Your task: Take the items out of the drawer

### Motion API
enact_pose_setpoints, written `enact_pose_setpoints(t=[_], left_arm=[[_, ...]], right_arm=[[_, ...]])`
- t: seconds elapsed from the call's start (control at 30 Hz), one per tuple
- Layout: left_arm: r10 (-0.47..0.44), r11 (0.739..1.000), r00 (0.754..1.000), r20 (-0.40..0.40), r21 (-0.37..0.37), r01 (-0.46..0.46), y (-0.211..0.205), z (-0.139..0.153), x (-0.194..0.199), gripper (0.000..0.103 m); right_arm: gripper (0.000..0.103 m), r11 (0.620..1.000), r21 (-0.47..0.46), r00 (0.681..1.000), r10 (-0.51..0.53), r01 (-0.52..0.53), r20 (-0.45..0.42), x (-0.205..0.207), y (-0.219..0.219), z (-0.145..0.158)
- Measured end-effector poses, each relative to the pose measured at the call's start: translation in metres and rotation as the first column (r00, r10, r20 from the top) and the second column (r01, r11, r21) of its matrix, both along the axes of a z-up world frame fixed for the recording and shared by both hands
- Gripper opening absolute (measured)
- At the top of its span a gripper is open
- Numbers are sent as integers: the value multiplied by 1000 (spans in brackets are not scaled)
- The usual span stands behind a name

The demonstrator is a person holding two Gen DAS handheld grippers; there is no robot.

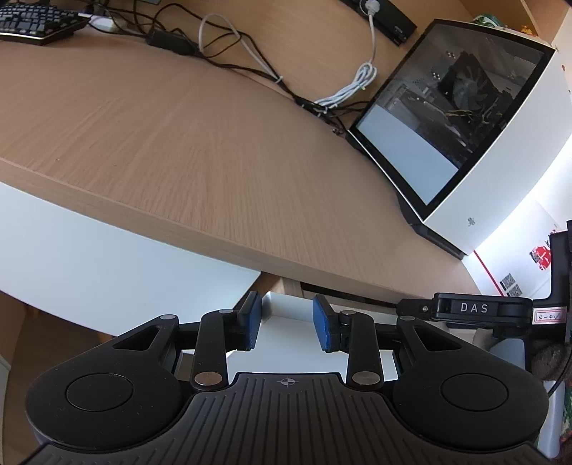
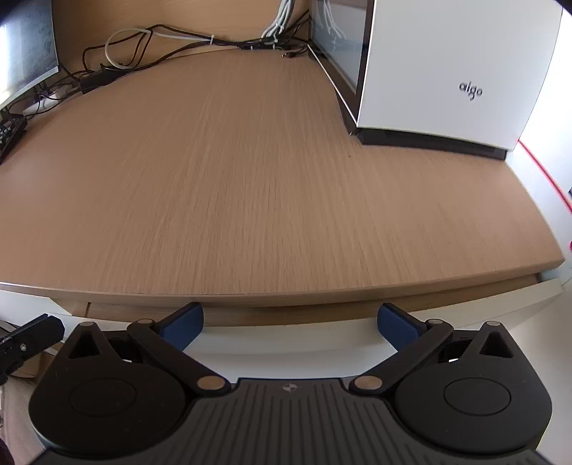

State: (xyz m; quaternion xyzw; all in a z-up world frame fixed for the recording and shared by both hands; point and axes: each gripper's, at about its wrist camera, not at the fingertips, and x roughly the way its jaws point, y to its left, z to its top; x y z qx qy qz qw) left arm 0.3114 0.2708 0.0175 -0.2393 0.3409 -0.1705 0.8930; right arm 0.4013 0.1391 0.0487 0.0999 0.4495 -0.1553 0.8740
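Observation:
A white drawer front [image 2: 286, 345] sits just under the wooden desk edge, pulled out a small way, with a strip of its wooden inside [image 2: 286, 316] showing. No drawer contents are visible. My right gripper [image 2: 290, 323] is open wide, its blue pads [image 2: 186, 322] level with the drawer's top edge, holding nothing. My left gripper [image 1: 287, 320] is at the drawer's left corner [image 1: 284, 307], its pads [image 1: 323, 322] partly apart with the white corner seen between them. The right gripper's black body marked DAS [image 1: 475, 307] hovers to the right.
The wooden desk top [image 2: 250, 179] spreads ahead. A white computer case [image 2: 447, 71] with a glass side [image 1: 447, 118] stands at the right rear. Tangled cables [image 1: 232, 46] run along the back. A black keyboard [image 1: 35, 21] and a monitor [image 2: 25, 53] are at the left.

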Motion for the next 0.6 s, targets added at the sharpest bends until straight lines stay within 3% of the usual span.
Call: enact_pose_setpoints(t=[0.6], left_arm=[[-26, 999, 999, -22, 37, 26, -4, 6, -7, 34]], right_arm=[[103, 999, 10, 998, 40, -40, -50, -3, -4, 0]])
